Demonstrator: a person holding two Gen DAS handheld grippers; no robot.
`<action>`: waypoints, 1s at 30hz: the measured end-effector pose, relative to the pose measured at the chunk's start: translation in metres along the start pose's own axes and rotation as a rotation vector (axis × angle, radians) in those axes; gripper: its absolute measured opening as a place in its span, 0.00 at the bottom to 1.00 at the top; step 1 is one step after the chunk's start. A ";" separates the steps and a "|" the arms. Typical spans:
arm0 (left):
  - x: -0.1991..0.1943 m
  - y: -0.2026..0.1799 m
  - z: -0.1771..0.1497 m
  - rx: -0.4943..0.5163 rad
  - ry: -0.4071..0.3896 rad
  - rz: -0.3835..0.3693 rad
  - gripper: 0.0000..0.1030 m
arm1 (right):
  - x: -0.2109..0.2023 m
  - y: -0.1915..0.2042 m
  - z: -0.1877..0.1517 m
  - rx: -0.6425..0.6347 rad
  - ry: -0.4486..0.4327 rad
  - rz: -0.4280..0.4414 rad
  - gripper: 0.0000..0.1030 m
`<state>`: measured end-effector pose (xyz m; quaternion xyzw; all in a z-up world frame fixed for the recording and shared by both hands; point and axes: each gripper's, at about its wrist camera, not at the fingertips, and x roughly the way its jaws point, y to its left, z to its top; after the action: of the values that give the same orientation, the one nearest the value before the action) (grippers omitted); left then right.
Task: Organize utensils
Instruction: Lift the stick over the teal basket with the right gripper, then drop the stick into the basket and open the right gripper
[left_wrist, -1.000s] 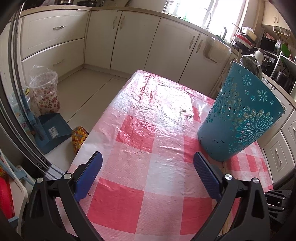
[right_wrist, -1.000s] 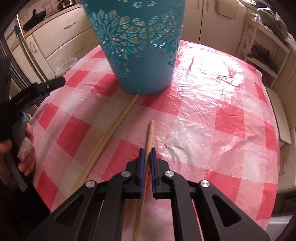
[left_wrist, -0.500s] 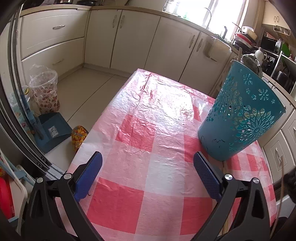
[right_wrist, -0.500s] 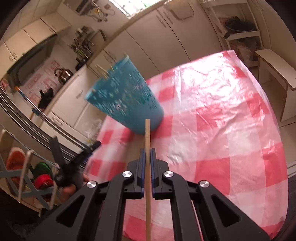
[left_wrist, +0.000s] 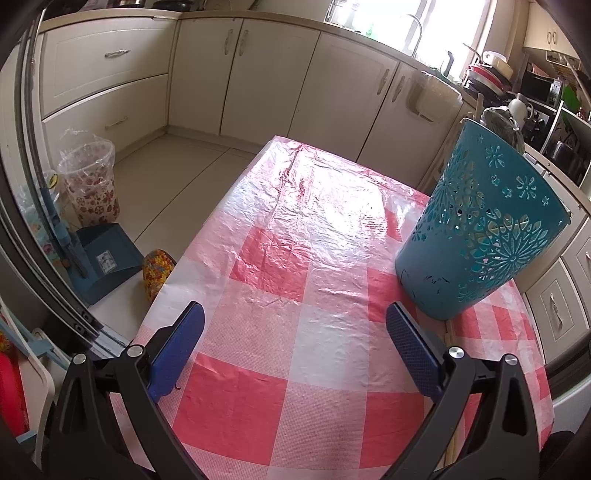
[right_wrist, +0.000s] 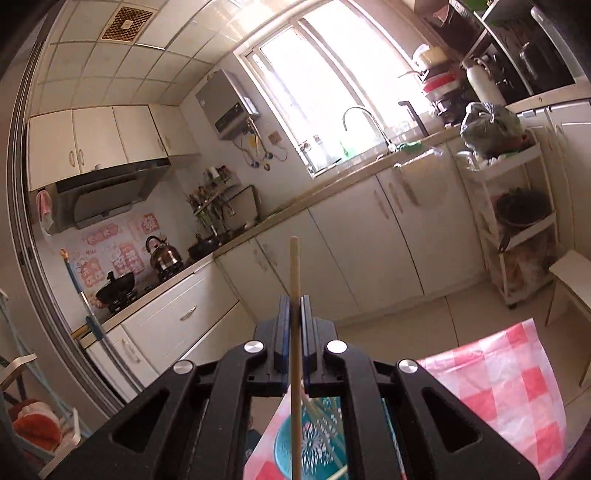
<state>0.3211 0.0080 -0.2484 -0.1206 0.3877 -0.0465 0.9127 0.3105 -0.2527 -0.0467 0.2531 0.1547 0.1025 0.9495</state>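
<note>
Right gripper clamped on a wooden chopstick, blue pads pinching it mid-shaft. Big change from a second ago: then the stick lay flat on the checked tablecloth just in front of the teal holder; half a second ago it was lifted and aimed at the holder; now the gripper is raised above the teal holder, the camera faces the kitchen cabinets and window, and the stick stands upright. Its lower end drops past the gripper body toward the holder's open mouth; can't tell if the tip is inside yet. Other thin sticks are visible in the holder there. Left gripper hasn't moved across all frames: jaws spread wide, nothing between the pads, low over the tablecloth with the teal holder just beyond its right pad. A second chopstick still lies on the cloth at the holder's base, only a short bit showing. The holder's position is unchanged too.
</note>
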 end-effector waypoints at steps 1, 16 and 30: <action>0.000 0.001 0.000 -0.001 -0.001 -0.004 0.92 | 0.008 0.003 0.000 -0.022 -0.026 -0.036 0.06; -0.002 0.005 0.000 -0.020 -0.014 -0.021 0.92 | 0.030 -0.024 -0.069 -0.151 0.045 -0.186 0.07; -0.001 0.003 0.000 -0.008 -0.008 0.018 0.92 | -0.073 -0.048 -0.172 -0.181 0.216 -0.335 0.41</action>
<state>0.3203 0.0106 -0.2486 -0.1210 0.3855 -0.0361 0.9140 0.1884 -0.2368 -0.1952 0.1252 0.2855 -0.0170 0.9500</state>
